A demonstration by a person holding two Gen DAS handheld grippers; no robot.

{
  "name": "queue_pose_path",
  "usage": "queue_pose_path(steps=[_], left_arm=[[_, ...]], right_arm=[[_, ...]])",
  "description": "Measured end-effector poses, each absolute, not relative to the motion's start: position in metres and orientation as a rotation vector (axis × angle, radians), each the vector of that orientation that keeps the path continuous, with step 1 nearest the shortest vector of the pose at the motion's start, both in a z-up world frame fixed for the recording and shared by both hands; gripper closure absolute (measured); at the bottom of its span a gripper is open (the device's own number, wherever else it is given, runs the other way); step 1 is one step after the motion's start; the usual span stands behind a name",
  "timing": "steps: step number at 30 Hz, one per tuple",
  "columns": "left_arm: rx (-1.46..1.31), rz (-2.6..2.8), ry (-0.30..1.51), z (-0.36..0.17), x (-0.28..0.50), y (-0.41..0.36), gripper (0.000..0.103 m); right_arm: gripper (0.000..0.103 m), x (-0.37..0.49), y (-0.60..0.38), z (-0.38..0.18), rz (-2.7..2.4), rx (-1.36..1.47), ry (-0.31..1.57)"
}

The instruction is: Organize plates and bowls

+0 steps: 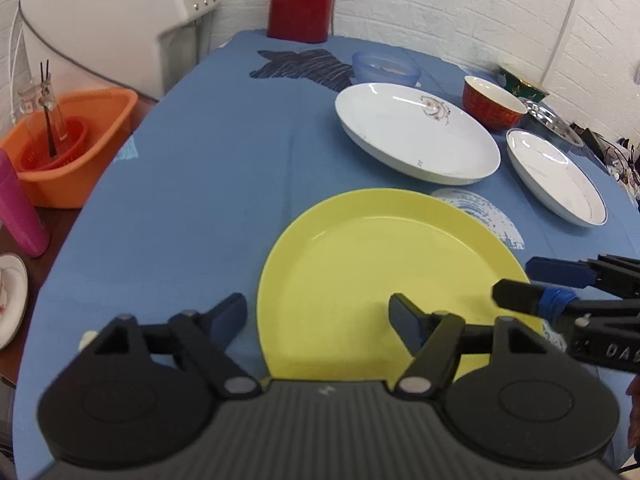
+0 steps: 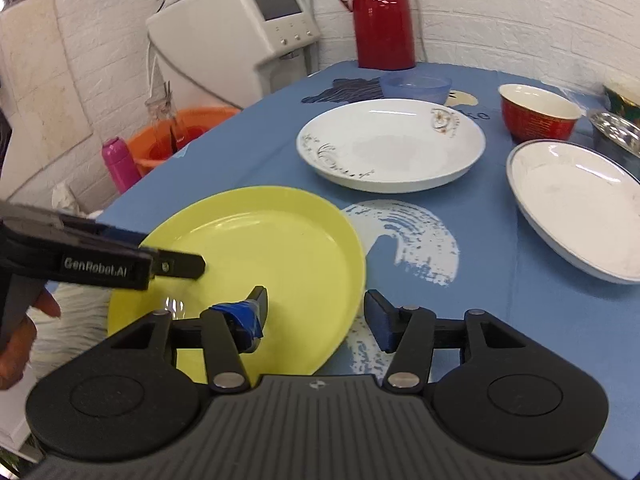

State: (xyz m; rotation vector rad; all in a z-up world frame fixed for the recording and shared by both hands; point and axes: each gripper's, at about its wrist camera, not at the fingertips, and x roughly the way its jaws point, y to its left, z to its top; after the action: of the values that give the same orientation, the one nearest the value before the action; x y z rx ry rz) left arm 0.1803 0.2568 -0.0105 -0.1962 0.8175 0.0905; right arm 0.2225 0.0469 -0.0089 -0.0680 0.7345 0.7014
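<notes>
A yellow plate (image 1: 384, 264) (image 2: 260, 256) lies near the front edge of the blue-clothed table (image 1: 208, 168). My left gripper (image 1: 318, 314) is open, its fingers straddling the plate's left rim. My right gripper (image 2: 316, 312) is open, straddling the plate's right rim; it also shows in the left wrist view (image 1: 516, 282). Behind lie a large white patterned plate (image 1: 416, 132) (image 2: 390, 144), a blue-rimmed white plate (image 1: 556, 176) (image 2: 580, 208), a red bowl (image 1: 494, 102) (image 2: 538, 110) and a translucent blue bowl (image 1: 386, 66) (image 2: 416, 84).
A red thermos (image 1: 300, 0) (image 2: 384, 16) stands at the table's far edge. A white appliance (image 1: 120, 20), an orange basin (image 1: 72, 144) and a pink bottle (image 1: 18, 208) are off the left side. A metal dish (image 1: 552, 120) and clutter sit at far right.
</notes>
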Motion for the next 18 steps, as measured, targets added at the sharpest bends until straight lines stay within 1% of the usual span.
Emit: queue_pose_path(steps=[4,7,10,14,18], left_arm=[[-0.213,0.13,0.763,0.003,0.172,0.265,0.029],[-0.217,0.156,0.763,0.008,0.172,0.273,0.029],[-0.213,0.156,0.758,0.016,0.179,0.277,0.028],[-0.209,0.108,0.755,0.033,0.219,0.28,0.028],[-0.229,0.011,0.796,0.041,0.285,0.282,0.028]], right_arm=[[0.061,0.218,0.019,0.008,0.596,-0.052,0.677],[0.06,0.22,0.01,0.008,0.495,-0.113,0.714],[0.059,0.224,0.004,0.006,0.487,-0.117,0.724],[0.058,0.248,0.003,0.015,0.522,-0.081,0.716],[0.057,0.304,0.016,0.038,0.58,-0.091,0.669]])
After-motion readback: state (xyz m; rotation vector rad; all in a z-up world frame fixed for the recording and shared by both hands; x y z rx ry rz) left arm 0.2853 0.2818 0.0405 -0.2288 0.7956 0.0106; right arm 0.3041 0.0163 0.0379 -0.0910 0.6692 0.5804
